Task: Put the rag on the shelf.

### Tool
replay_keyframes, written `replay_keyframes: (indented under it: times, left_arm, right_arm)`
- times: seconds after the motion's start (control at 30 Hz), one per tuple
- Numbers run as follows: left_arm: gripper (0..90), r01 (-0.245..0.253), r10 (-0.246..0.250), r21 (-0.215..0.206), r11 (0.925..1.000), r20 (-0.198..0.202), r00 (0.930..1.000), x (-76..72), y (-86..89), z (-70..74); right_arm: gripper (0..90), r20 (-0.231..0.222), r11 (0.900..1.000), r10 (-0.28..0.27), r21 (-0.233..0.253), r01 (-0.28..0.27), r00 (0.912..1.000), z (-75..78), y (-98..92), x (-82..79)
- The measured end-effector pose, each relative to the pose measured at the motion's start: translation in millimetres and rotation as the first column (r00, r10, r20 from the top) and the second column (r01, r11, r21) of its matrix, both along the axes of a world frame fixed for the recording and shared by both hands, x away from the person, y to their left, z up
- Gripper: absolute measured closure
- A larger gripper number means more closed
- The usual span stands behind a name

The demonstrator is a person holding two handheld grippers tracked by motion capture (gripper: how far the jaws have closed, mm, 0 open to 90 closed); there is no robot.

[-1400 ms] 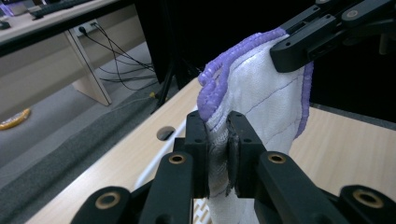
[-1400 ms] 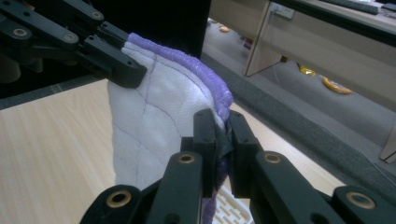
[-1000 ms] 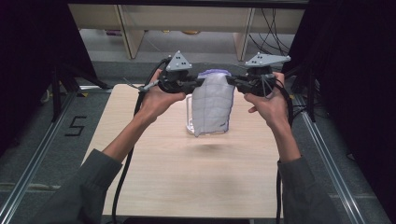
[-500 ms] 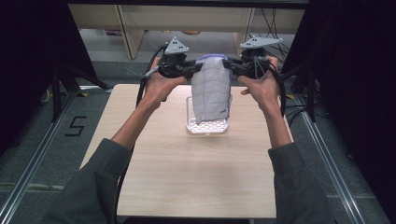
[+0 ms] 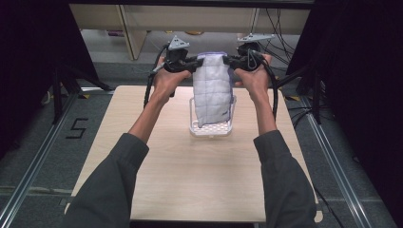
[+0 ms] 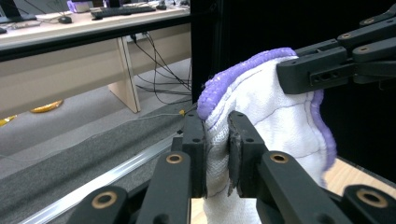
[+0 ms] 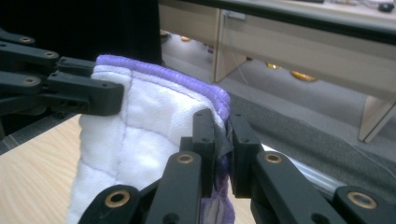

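Held up above the far half of the bench (image 5: 199, 190): a white quilted cloth (image 5: 212, 92) with purple trim, hanging down into, or perhaps just in front of, a white perforated basket (image 5: 211, 128). Left tool (image 5: 190, 64) clamped on one top corner, right tool (image 5: 234, 61) clamped on the other.

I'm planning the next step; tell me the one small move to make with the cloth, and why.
Probably lower both tongs together. The left tongs and right tongs each pinch a top corner of the cloth, which hangs with its bottom edge inside the white basket, so easing down should feed it in.
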State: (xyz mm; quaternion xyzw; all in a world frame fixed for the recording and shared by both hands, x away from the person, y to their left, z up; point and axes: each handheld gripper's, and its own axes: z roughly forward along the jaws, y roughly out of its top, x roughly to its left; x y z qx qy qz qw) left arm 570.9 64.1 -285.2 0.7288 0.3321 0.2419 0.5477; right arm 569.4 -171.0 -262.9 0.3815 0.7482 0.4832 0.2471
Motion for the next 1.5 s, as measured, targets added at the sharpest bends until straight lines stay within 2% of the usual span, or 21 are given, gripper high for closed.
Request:
replay_keyframes:
  times: [0.23, 0.33, 0.37, 0.5, 0.53, 0.63, 0.7, 0.73, 0.87, 0.9, 0.93, 0.97, 1.03, 1.07, 1.17, 1.2, 1.23, 1.3, 1.37, 1.5]
  left_arm:
    - [78.4, -0.033, 0.034, 0.026, 0.9991, -0.021, 0.9992, 19.2, -5.3, -21.5]
    - [78.4, -0.05, 0.052, 0.049, 0.9976, -0.04, 0.9979, 24.1, -7.1, -28.9]
    - [78.4, -0.055, 0.057, 0.042, 0.9976, -0.053, 0.997, 25.9, -6.8, -32.0]
    - [78.5, -0.071, 0.076, 0.056, 0.9959, -0.09, 0.993, 30.1, -5.8, -40.3]
    - [78.4, -0.08, 0.086, 0.064, 0.9948, -0.098, 0.9915, 30.1, -6.1, -42.0]
    - [78.5, -0.076, 0.085, 0.082, 0.9937, -0.109, 0.9904, 31.0, -7.9, -47.0]
    - [78.4, -0.072, 0.086, 0.107, 0.9916, -0.138, 0.9867, 32.4, -8.6, -49.8]
    - [78.4, -0.074, 0.09, 0.109, 0.9912, -0.143, 0.9856, 32.7, -8.9, -51.1]
    - [77.6, -0.069, 0.089, 0.123, 0.99, -0.164, 0.9824, 33.6, -9.2, -54.3]
    - [76.7, -0.067, 0.088, 0.122, 0.9903, -0.176, 0.9806, 34.1, -8.6, -55.2]
    - [75.8, -0.063, 0.086, 0.129, 0.9896, -0.183, 0.9794, 34.4, -8.2, -56.5]
    - [74.4, -0.067, 0.093, 0.14, 0.9879, -0.19, 0.9774, 34.1, -8.3, -57.3]
    - [70.1, -0.07, 0.098, 0.14, 0.9876, -0.205, 0.9739, 33.9, -7.6, -57.7]
    - [67.4, -0.066, 0.093, 0.129, 0.9895, -0.216, 0.972, 33.8, -6.7, -57.6]
    - [65.3, -0.066, 0.092, 0.122, 0.9903, -0.217, 0.9718, 32.2, -4.3, -56.4]
    - [65.1, -0.064, 0.091, 0.128, 0.9898, -0.219, 0.9714, 31.7, -3.6, -55.9]
    - [64.5, -0.067, 0.094, 0.125, 0.9898, -0.222, 0.9705, 30.8, -2.4, -55.1]
    - [64.0, -0.053, 0.075, 0.096, 0.994, -0.244, 0.9669, 29.0, 1.1, -55.2]
    - [63.8, -0.062, 0.086, 0.104, 0.9927, -0.252, 0.9639, 26.0, 4.3, -56.9]
    - [62.4, -0.07, 0.096, 0.109, 0.9916, -0.258, 0.9612, 22.3, 13.1, -59.6]
  right_arm:
    - [83.8, -0.059, 0.999, -0.036, 0.011, 0.037, 0.9976, -26.6, 0.9, 26.3]
    - [83.8, -0.073, 0.999, -0.048, -0.001, 0.048, 0.9961, -35.5, 2.8, 32.7]
    - [83.7, -0.078, 0.999, -0.052, -0.002, 0.052, 0.9956, -36.9, 3.9, 33.5]
    - [83.6, -0.101, 0.999, -0.049, -0.012, 0.048, 0.9937, -44.5, 6.3, 40.3]
    - [83.6, -0.119, 0.999, -0.051, -0.026, 0.048, 0.9916, -47.0, 7.2, 42.2]
    - [83.4, -0.134, 0.997, -0.056, -0.066, 0.047, 0.9893, -54.1, 9.4, 46.3]
    - [83.2, -0.15, 0.995, -0.063, -0.084, 0.05, 0.9868, -59.5, 11.7, 48.1]
    - [83.1, -0.178, 0.994, -0.068, -0.092, 0.052, 0.9818, -61.0, 12.4, 47.9]
    - [82.3, -0.194, 0.993, -0.069, -0.109, 0.048, 0.9785, -67.3, 13.3, 50.1]
    - [81.7, -0.21, 0.992, -0.07, -0.118, 0.045, 0.9752, -68.8, 13.5, 50.3]
    - [80.4, -0.205, 0.991, -0.062, -0.126, 0.036, 0.9768, -71.0, 13.6, 51.5]
    - [78.2, -0.23, 0.99, -0.072, -0.133, 0.042, 0.9706, -71.9, 13.6, 50.8]
    - [71.8, -0.215, 0.986, -0.086, -0.16, 0.051, 0.9729, -74.3, 12.7, 51.5]
    - [70.6, -0.22, 0.985, -0.101, -0.162, 0.066, 0.9703, -74.5, 13.1, 50.6]
    - [68.4, -0.219, 0.985, -0.094, -0.16, 0.06, 0.9712, -73.0, 11.4, 49.2]
    - [68.1, -0.224, 0.986, -0.103, -0.15, 0.07, 0.9691, -71.6, 11.0, 47.8]
    - [67.2, -0.214, 0.986, -0.098, -0.154, 0.066, 0.9719, -70.9, 9.6, 48.2]
    - [62.9, -0.207, 0.988, -0.094, -0.14, 0.066, 0.9739, -68.7, 7.8, 46.6]
    - [61.1, -0.205, 0.987, -0.103, -0.143, 0.074, 0.9734, -66.2, 5.2, 44.7]
    - [58.4, -0.212, 0.991, -0.109, -0.1, 0.089, 0.9711, -61.9, -0.4, 38.7]
